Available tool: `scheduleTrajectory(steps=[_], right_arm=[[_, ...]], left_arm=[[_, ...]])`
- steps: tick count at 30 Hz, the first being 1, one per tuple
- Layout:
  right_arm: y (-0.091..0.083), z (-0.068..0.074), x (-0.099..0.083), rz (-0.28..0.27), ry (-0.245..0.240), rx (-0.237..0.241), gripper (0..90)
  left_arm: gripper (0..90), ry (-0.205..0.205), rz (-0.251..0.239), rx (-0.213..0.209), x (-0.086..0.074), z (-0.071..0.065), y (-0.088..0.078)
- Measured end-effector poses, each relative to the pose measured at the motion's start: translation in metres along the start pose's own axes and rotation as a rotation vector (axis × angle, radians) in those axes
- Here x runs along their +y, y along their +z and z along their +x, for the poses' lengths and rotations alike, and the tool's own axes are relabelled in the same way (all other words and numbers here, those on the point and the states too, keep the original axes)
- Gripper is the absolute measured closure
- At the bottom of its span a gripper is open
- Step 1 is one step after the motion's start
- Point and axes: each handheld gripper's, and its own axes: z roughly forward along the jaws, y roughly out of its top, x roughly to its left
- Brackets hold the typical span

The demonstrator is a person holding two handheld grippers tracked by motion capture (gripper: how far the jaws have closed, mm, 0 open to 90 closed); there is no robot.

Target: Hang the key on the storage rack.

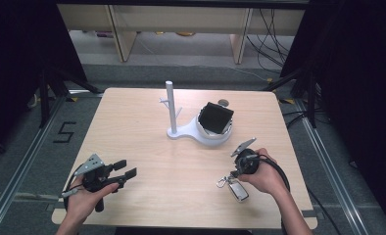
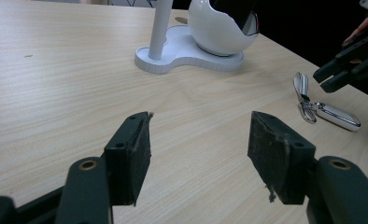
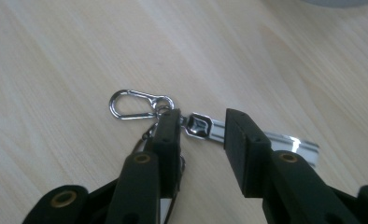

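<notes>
High view: pale wooden table point(image 1: 147, 142); near its front right edge lies a key fob point(image 1: 238, 190) with a ring and snap hook point(image 1: 224, 181) at its left end. The right tongs point(image 1: 241, 166), held in the person's right hand point(image 1: 264, 177), point down at that ring end from just above. The left tongs point(image 1: 125, 175) rest low at the front left, well apart from the fob, spread open and holding nothing. Behind, mid-table, a white stand with an upright post point(image 1: 171, 110) and a round cup carrying a black box point(image 1: 216, 117).

Left gripper view: both pads spread wide over bare wood, nothing between them. The fob point(image 2: 337, 116) lies off to the right, with the other gripper point(image 2: 350, 65) above it; the white stand point(image 2: 191, 46) sits beyond.

Right gripper view: the tongs point(image 3: 201, 133) stand part open astride the fob's strap link point(image 3: 198, 125). One pad sits beside the snap hook point(image 3: 133, 105); the other overlaps the silvery body point(image 3: 294, 144). Whether either pad presses yet I cannot tell; nothing looks clamped.

Handling, by judgement: small, light, rigid item with a glossy, probably slippery casing. The hook and ring are loose and will swing or slide away. Best hold looks like the narrow neck or across the flat body.
</notes>
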Motion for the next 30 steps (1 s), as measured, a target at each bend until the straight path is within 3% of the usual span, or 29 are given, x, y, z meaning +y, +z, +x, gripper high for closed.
scheduleTrajectory(steps=[1,2,9,17,21,26,30], right_arm=[[0.000,0.000,0.000,0.000,0.000,0.000,65.7],[0.007,0.001,0.004,0.018,-0.075,0.024,62.8],[0.018,0.000,0.013,0.082,-0.230,0.072,58.5],[0.019,0.006,0.021,0.090,-0.270,0.106,54.0],[0.017,0.009,0.023,0.052,-0.289,0.112,53.4],[0.023,0.014,0.022,0.100,-0.324,0.130,52.8],[0.027,0.013,0.021,0.113,-0.325,0.123,52.4]], left_arm=[[38.2,0.000,0.000,0.000,0.000,0.000,0.000],[38.2,-0.001,-0.004,-0.010,-0.001,0.001,0.001],[38.1,-0.002,-0.006,-0.013,-0.001,0.001,0.000],[38.0,-0.002,0.006,-0.011,-0.002,0.000,0.002],[38.0,-0.001,0.006,-0.010,-0.002,0.000,0.002],[37.9,0.001,0.003,-0.021,-0.002,0.000,0.003],[37.9,0.001,0.004,-0.022,-0.002,0.000,0.003]])
